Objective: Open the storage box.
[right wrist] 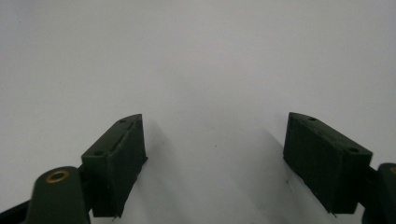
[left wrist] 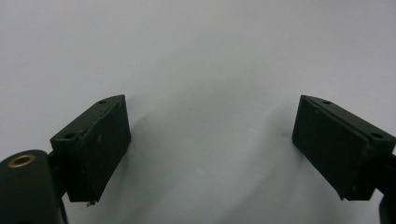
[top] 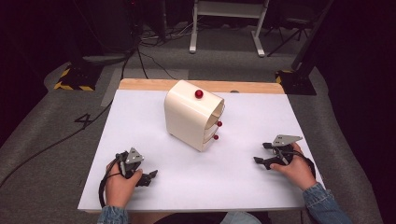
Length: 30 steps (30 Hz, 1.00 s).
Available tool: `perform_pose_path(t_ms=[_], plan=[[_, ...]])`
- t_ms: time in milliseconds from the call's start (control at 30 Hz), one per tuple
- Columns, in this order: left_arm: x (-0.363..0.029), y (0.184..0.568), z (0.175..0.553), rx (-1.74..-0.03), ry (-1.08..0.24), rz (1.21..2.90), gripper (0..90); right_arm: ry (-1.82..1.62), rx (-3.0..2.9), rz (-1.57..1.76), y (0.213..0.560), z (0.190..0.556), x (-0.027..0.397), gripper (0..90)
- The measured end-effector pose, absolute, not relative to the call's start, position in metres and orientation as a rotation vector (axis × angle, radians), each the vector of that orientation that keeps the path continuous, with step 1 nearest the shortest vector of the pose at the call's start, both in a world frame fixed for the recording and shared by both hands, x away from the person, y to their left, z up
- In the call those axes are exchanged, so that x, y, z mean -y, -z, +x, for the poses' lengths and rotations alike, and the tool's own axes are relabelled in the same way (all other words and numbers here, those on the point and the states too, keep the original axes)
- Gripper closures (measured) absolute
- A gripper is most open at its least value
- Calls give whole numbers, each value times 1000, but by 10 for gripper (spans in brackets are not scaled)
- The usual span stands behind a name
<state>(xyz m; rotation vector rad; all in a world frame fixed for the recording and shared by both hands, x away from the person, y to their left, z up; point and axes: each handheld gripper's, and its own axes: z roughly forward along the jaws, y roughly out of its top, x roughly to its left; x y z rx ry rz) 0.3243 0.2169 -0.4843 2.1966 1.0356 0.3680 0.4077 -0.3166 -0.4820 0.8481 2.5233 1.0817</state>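
table [top: 154, 186] white-topped, a strip of bare wood along its far edge. cream cabinet [top: 189, 116] stands upright on it, toward the far middle, rounded at the top, turned at an angle so its open front faces right and slightly toward me. one red knob [top: 199, 94] on its top, two smaller red knobs [top: 217, 130] down the front edge, one above the other, where thin shelves or drawers show.

my left gripper [top: 150, 177] rests low at the near left of the table, held in my left hand [top: 120, 184], jaws pointing right toward the middle. in the left gripper view its jaws stand wide apart, nothing between them but white surface.

my right gripper [top: 261, 160] sits at the near right, in my right hand [top: 295, 169], jaws pointing left. grey three-cornered plate on top. in the right gripper view the jaws are likewise spread wide, gripping nothing, bare white between.

both grippers well apart from the cabinet and from each other. denim sleeves [top: 322, 200] at both wrists. beyond the table: grey carpet, black cables [top: 140, 56], white frame legs [top: 193, 28].
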Motion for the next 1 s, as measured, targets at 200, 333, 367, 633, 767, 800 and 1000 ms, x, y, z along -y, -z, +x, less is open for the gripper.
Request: perform_pose_path(t_ms=[200,333,367,633,767,800,1000], plan=[[-217,485,324,-1031,-374,2198,116,-1100,-2541,890,474,407,316,330],[-217,485,324,-1026,-385,2201,116,-1133,-2529,862,465,405,313,372],[-217,485,324,-1027,-380,2201,115,-1145,-2527,852,463,404,312,392],[-217,485,324,-1029,-377,2199,116,-1321,-2446,815,438,404,297,451],[-217,485,324,-1028,-378,2199,116,-1398,-2420,769,429,405,282,455],[-217,485,324,-1028,-378,2198,116,-1416,-2413,753,428,406,278,455],[-217,485,324,-1027,-386,2198,116,-1536,-2372,699,423,414,257,459]])
